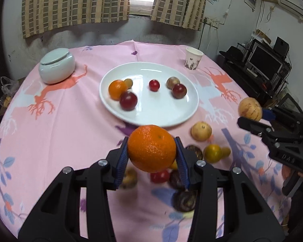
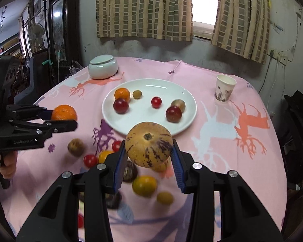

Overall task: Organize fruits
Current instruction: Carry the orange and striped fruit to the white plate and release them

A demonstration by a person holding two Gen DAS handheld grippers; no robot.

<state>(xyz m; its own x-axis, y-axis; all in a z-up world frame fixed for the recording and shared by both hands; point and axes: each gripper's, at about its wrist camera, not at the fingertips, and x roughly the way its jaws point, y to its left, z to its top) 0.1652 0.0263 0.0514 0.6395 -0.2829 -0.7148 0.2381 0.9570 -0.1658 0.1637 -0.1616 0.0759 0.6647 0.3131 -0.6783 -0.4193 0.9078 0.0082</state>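
My left gripper is shut on a large orange and holds it above the table, just short of the white plate. It also shows in the right wrist view with the orange. My right gripper is shut on a tan melon with purple streaks, held above the table in front of the plate. It also shows in the left wrist view with the melon. The plate holds an orange, red plums and small fruits.
Several loose fruits lie on the pink cloth below the grippers: a pale round fruit, a yellow one, red ones. A pale lidded jar stands back left, a paper cup back right.
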